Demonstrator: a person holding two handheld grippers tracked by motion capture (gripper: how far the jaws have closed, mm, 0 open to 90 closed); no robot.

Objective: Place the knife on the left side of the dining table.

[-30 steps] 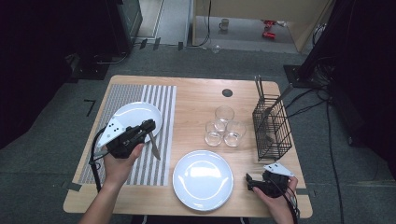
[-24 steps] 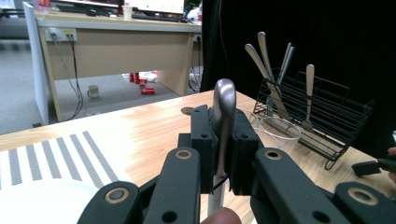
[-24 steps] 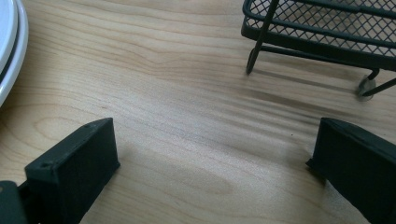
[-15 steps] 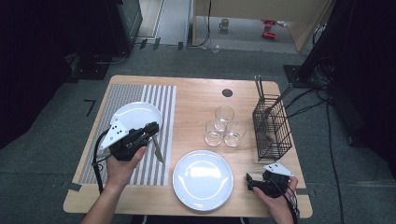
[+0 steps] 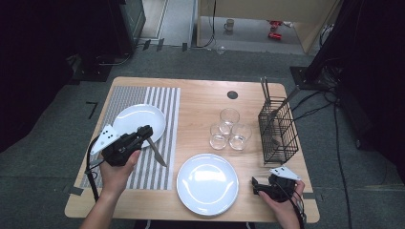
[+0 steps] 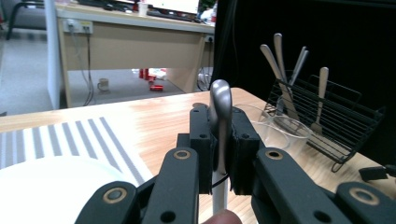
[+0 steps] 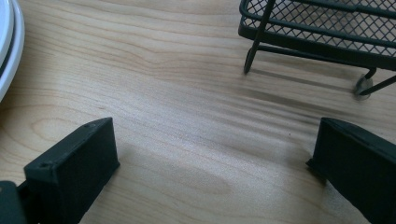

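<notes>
Knife: handle pinched in left gripper, blade running toward 5 o'clock over striped placemat; right gripper wide, empty.

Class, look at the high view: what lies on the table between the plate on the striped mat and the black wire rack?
In the high view, three empty glasses stand on bare wood between the plate and the wire rack.

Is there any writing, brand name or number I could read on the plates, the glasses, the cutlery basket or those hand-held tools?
None: no legible text on the round white plates, clear glasses, black wire cutlery basket, silver knife or black grippers.
</notes>
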